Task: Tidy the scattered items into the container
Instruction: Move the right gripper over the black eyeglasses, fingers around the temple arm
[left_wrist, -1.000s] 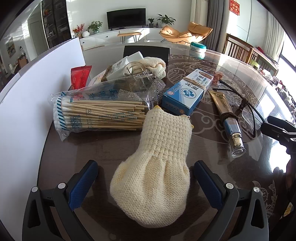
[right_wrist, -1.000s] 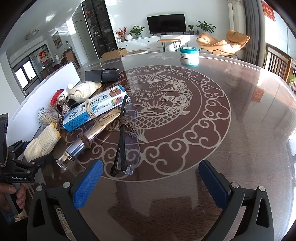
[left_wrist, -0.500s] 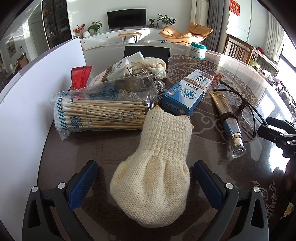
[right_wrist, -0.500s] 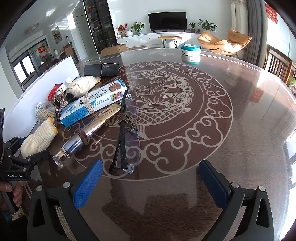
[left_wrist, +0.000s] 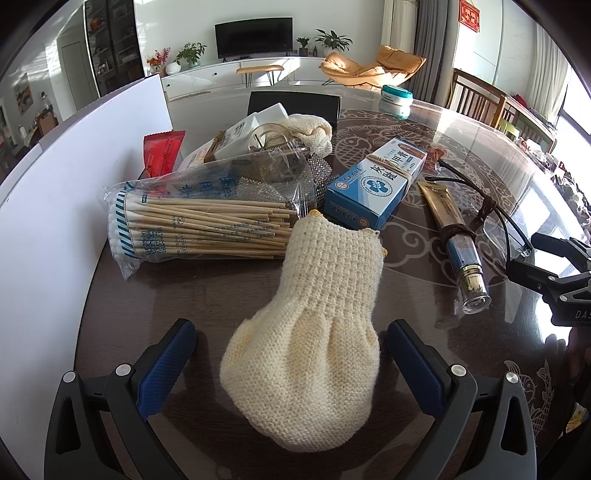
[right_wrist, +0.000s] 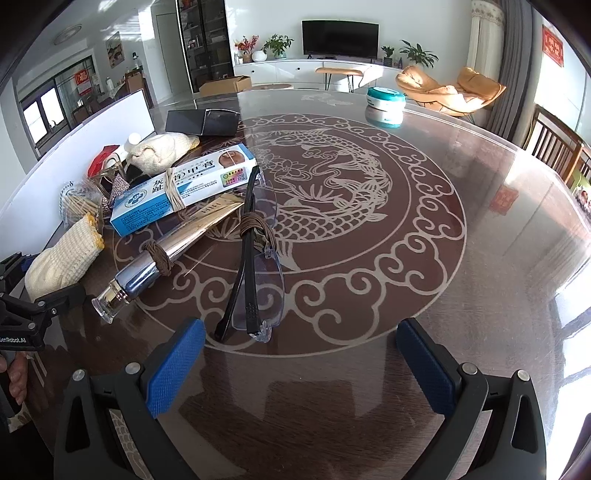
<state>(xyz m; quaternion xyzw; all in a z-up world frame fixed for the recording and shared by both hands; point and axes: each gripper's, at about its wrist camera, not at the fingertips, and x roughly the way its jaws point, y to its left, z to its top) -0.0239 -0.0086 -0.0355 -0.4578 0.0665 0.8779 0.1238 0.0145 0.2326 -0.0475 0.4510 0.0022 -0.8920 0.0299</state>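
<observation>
Lying inside plastic bag (left_wrist: 207, 192): bundled cotton swabs (left_wrist: 207, 229)

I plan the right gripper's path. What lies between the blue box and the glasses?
In the right wrist view, the gold tube lies between the blue box and the glasses, beside both.

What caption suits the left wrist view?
Open left gripper straddles a cream knitted glove beside bagged cotton swabs.

The knitted glove (left_wrist: 314, 325) lies between the swab bag (left_wrist: 195, 225) and tube (left_wrist: 458, 243).
</observation>
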